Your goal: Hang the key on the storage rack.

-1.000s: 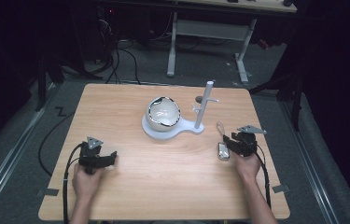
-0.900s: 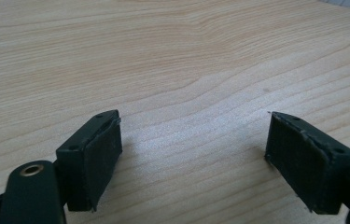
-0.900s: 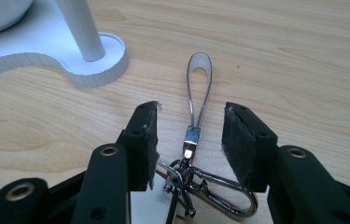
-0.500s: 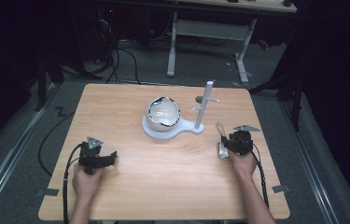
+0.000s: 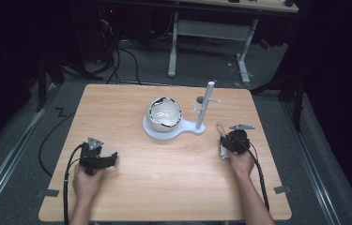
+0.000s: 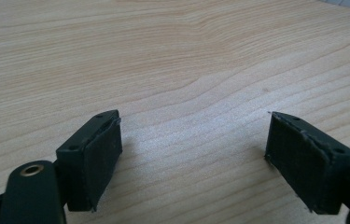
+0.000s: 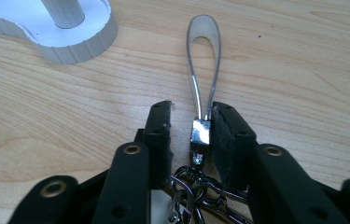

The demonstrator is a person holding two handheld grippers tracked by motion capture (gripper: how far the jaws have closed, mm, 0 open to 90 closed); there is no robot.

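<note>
A keychain lies on the wooden table: a clear strap loop (image 7: 204, 56), a silver clasp (image 7: 199, 133) and dark chain links beneath it. My right gripper (image 7: 191, 114) straddles the clasp. Its right pad sits against the clasp and its left pad stands a small gap away, so the jaws are narrowly open. In the high view this gripper (image 5: 233, 140) rests at the table's right, the strap loop (image 5: 220, 127) poking out ahead of it. My left gripper (image 6: 193, 140) is wide open over bare wood, at the near left (image 5: 99, 158).
A white stand base (image 5: 173, 131) with an upright hooked post (image 5: 206, 105) sits mid-table, and a white rounded bowl-like piece (image 5: 164, 114) rests on it. The base's ribbed edge (image 7: 74, 44) lies just ahead and left of the right gripper. A metal desk frame stands behind the table.
The right gripper has shifted a little to the left over the keychain. The left gripper has stayed still.
</note>
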